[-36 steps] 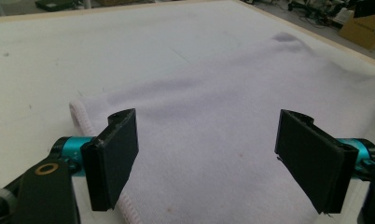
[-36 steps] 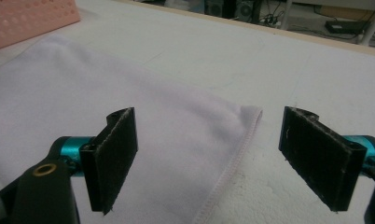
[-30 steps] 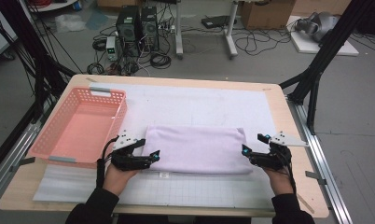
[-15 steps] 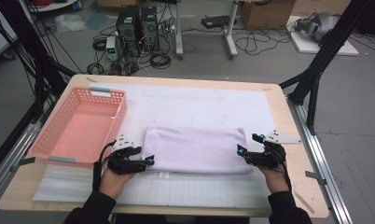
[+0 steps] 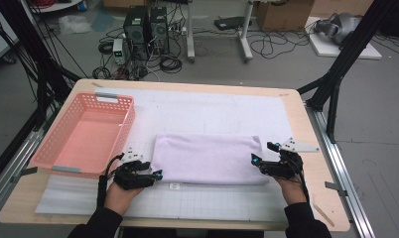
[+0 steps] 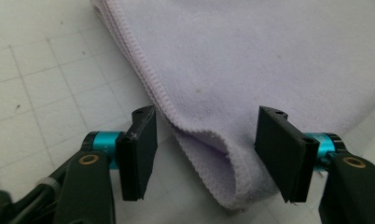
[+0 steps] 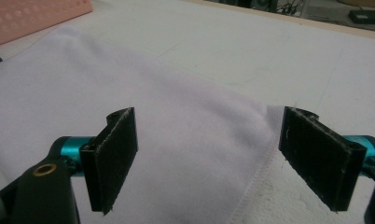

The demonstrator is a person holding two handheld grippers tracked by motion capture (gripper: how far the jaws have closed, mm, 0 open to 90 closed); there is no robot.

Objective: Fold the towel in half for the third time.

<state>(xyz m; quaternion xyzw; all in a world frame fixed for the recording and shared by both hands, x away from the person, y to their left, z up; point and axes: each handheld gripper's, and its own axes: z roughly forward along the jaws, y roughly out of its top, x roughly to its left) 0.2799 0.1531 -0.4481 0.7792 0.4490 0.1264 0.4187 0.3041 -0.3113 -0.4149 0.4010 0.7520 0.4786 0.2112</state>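
Lab or test workshop, bare concrete floor (image 5: 381, 134), desktop computer towers (image 5: 147, 24) amid tangled cables (image 5: 267, 47), black camera-rig struts (image 5: 344, 54), gridded mat (image 5: 212, 201) on plywood table (image 5: 297, 106)

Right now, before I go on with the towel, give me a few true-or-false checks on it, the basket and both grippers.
1. The lilac folded towel lies on the table. True.
2. The pink basket holds the towel. False: the basket is empty, left of the towel.
3. The left gripper has clamped the towel. False: its jaws have been closing, the corner between them, not yet pinched.
4. The right gripper straddles the towel's corner, open. True.
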